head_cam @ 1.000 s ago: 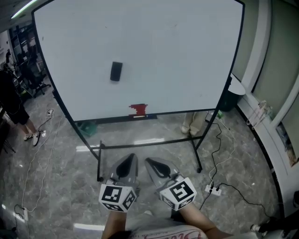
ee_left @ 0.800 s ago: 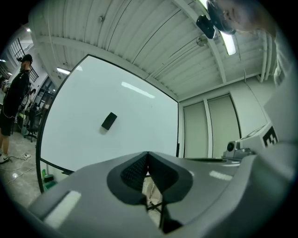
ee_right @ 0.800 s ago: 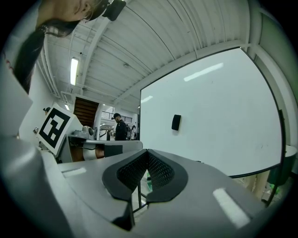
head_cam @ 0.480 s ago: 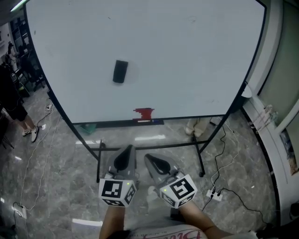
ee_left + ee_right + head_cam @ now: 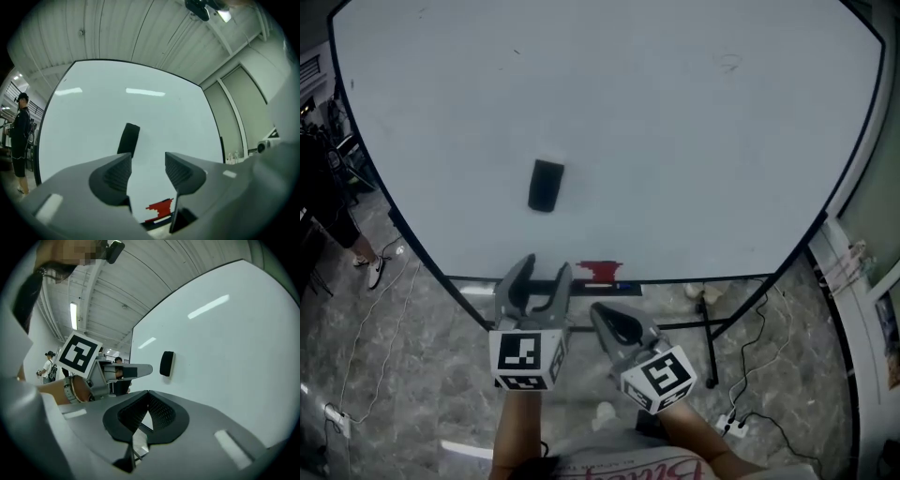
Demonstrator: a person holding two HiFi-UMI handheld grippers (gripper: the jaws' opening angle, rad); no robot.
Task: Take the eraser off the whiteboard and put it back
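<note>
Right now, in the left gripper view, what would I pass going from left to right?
bystander in dark clothes → black eraser → red object

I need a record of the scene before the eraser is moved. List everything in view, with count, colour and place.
whiteboard: one, white with a black frame, straight ahead
eraser: one, black, upright on the board, left of centre
red object: one, red, at the board's bottom edge; can't tell what it is
floor: grey marbled, below the board
power strip: one, white, on the floor at right
bystander: one, dark clothes, far left
left gripper: one, grey, below the eraser; fingers have just been opening, nothing between them
right gripper: one, grey, beside the left; fingers shut, empty
</note>
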